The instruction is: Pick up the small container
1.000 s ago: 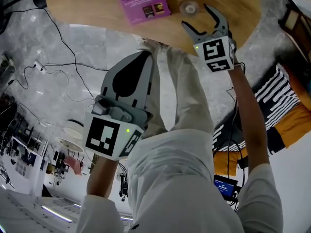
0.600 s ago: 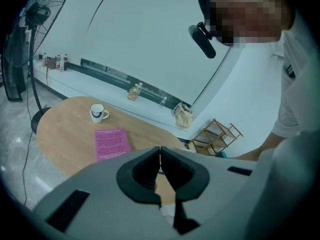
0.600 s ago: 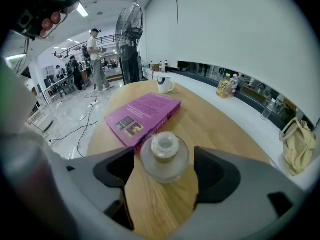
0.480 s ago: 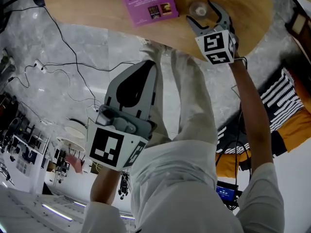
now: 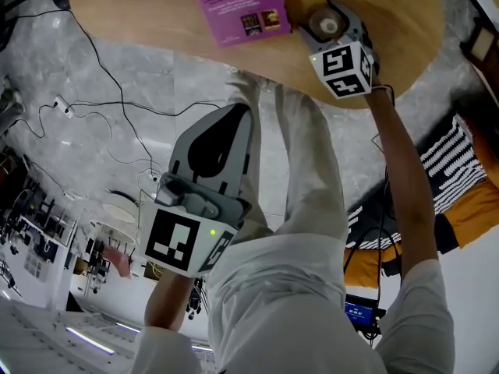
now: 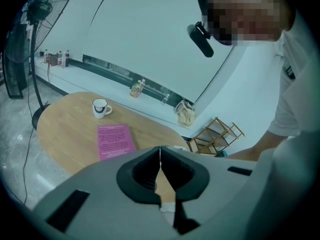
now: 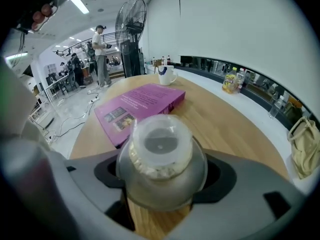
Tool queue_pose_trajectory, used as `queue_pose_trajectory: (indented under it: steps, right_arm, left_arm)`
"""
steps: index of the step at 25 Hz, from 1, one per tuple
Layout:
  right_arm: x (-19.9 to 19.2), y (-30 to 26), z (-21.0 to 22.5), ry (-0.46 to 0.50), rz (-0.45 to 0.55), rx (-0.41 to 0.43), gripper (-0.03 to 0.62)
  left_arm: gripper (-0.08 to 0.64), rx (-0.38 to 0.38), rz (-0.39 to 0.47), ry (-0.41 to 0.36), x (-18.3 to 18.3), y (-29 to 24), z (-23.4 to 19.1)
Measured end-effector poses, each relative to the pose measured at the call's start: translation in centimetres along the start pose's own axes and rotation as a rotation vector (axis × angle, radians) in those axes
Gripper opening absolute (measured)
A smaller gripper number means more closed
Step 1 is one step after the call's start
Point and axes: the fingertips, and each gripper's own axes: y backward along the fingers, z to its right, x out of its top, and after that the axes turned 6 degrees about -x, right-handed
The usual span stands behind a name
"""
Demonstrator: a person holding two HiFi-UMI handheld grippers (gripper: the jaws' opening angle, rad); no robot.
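The small container (image 5: 328, 26), a clear round tub with a pale screw lid, stands on the round wooden table (image 5: 156, 14) just right of a purple book (image 5: 238, 2). My right gripper (image 5: 334, 17) is shut on it, one jaw on each side. In the right gripper view the small container (image 7: 161, 156) fills the space between the pads of the right gripper (image 7: 162, 173). My left gripper (image 5: 236, 114) hangs low over the floor near the person's body, shut and empty. Its left gripper (image 6: 160, 156) tips meet in its own view.
A white mug (image 7: 166, 75) and a yellow bottle (image 7: 230, 80) stand further back on the table. A standing fan (image 7: 131, 19), a cloth bag (image 6: 186, 115) and a wooden rack (image 6: 215, 134) surround it. Cables (image 5: 93, 107) trail over the grey floor.
The right gripper has moved forward over the table edge and its jaws have shut on the small container. The left gripper has barely moved.
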Motion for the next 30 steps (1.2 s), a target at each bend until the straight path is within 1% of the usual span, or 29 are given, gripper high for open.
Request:
queue_pose_trajectory:
  steps: [8, 10, 14, 16, 23, 30]
  right_arm:
    - [0.2, -0.1, 0.0, 0.014, 0.024, 0.001, 0.339]
    - [0.3, 0.1, 0.1, -0.005, 0.024, -0.007, 0.339]
    - [-0.1, 0.2, 0.6, -0.076, 0.007, -0.023, 0.339]
    - [-0.1, 0.4, 0.8, -0.085, 0.001, -0.023, 0.339]
    - [1.4, 3.3, 1.2, -0.066, -0.005, -0.012, 0.339]
    - [4.2, 6.5, 1.7, -0.038, 0.031, -0.018, 0.339]
  left_arm:
    - [0.023, -0.005, -0.007, 0.002, 0.0, -0.3, -0.3]
    - [0.023, -0.01, -0.005, 0.002, 0.2, -0.2, 0.1]
    - [0.023, -0.017, -0.002, -0.003, 0.1, -0.2, 0.5]
    - [0.023, -0.015, 0.004, -0.005, 0.3, 0.0, 0.5]
    - [0.023, -0.021, 0.03, -0.014, 1.8, 1.2, 1.8]
    - [0.023, -0.045, 0.056, -0.024, 3.1, 1.8, 3.6]
